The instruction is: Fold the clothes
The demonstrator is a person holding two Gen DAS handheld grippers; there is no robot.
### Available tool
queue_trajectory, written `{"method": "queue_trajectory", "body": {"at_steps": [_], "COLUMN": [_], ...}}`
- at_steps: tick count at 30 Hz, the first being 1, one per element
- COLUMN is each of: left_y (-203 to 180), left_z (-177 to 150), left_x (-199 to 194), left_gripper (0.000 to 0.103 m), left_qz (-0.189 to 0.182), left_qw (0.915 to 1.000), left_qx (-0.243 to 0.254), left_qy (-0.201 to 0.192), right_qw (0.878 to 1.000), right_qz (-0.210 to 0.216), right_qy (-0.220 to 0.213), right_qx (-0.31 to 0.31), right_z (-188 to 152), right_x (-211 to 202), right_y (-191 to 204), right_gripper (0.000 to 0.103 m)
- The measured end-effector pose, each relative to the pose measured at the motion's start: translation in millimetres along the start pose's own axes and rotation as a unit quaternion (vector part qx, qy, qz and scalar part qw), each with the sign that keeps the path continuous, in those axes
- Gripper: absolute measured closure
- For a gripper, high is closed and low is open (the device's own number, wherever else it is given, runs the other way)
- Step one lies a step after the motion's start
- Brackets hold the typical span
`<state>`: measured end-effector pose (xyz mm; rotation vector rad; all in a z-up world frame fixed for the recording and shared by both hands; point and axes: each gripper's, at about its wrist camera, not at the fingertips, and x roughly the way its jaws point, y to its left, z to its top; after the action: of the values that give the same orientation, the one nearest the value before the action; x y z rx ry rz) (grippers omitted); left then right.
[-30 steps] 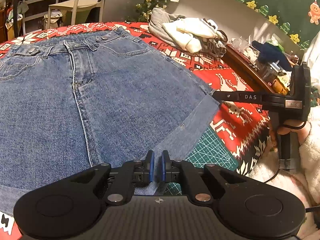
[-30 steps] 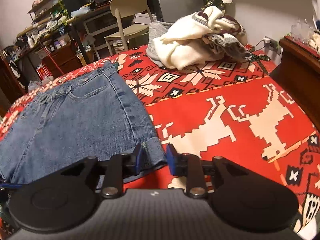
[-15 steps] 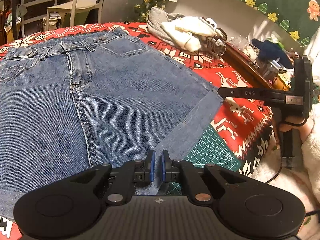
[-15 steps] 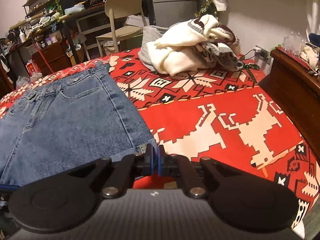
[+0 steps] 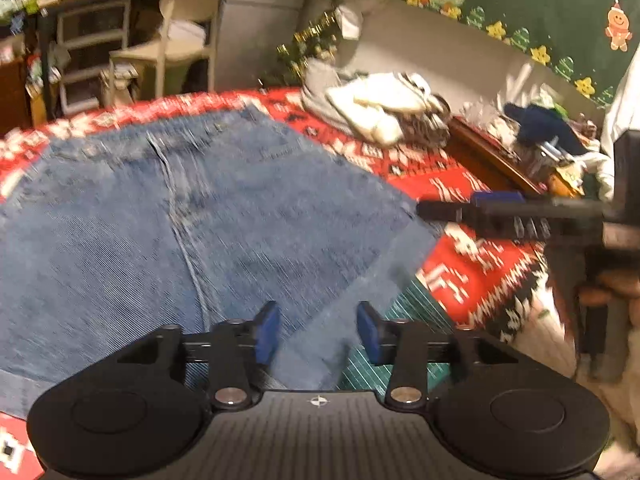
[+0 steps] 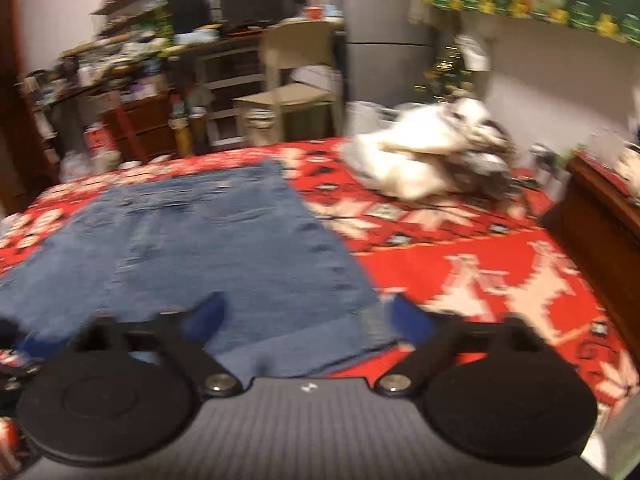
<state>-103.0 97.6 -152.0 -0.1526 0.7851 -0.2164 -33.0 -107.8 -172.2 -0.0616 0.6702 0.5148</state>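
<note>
**A:** Where did you leave the denim skirt [image 5: 240, 216]?

**B:** Flat on the red patterned blanket [image 6: 460, 272], waistband at the far end, hem nearest you. Your left gripper [image 5: 318, 334] had just been opening and stood about half apart over the hem's right corner, cloth showing between the jaws but the blue pads [image 5: 267, 332] clear of it. Your right gripper [image 6: 308, 320] had just sprung wide, also gripping nothing, with the hem edge lying between its jaws.

**A:** So what could have gone wrong from there?

**B:** Both views were smeared, so you were moving fast. With neither gripper holding anything, a quick pull-back could have dragged a pad across the hem and rucked it. That corner also overhung the green cutting mat [image 5: 400, 320] at the blanket's edge; a nudge might have slid it off. And the pile of pale clothes [image 6: 424, 160] was still unfolded beyond.
</note>
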Motion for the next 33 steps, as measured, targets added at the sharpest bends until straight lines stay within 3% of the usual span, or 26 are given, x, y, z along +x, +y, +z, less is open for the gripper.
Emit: {"method": "queue_trajectory", "body": {"at_steps": [3,6,11,14,19,26,28,33], "left_y": [4.1,17.2,35.7,45.1,56.6,67.2,74.3,73.3], "left_z": [5.6,5.9,-4.2,-10.9,-19.9,-23.4,-23.1,-23.2], "left_x": [-8.0,-18.6,-7.2,5.8,21.5,23.1,22.4,21.8], "left_gripper": [0.038,0.03,0.026,0.026,0.023,0.0,0.0,0.0], "left_qz": [0.029,0.069,0.157,0.196,0.213,0.22,0.21,0.214], "left_qw": [0.9995,0.9966,0.9872,0.9805,0.9761,0.9729,0.9733,0.9732], "left_qx": [-0.001,-0.019,-0.016,-0.012,-0.03,-0.064,-0.084,-0.081], "left_qy": [-0.016,-0.041,-0.021,0.005,0.033,0.034,0.035,0.029], "right_qw": [1.0,0.999,0.998,0.996,0.997,0.997,0.996,0.997], "right_qz": [0.0,-0.017,-0.001,-0.017,-0.035,-0.041,-0.042,-0.051], "right_qy": [0.005,0.015,0.056,0.08,0.06,0.067,0.073,0.065], "right_qx": [-0.013,-0.033,-0.031,-0.032,-0.039,-0.025,-0.024,-0.009], "right_z": [-4.0,-12.0,-26.6,-34.6,-46.1,-46.9,-43.7,-44.1], "right_x": [5.0,14.5,40.0,53.5,50.4,48.8,50.3,49.8], "right_y": [24.5,46.1,59.6,63.1,69.7,69.4,68.5,68.2], "right_gripper": [0.001,0.001,0.001,0.001,0.001,0.001,0.001,0.001]}}
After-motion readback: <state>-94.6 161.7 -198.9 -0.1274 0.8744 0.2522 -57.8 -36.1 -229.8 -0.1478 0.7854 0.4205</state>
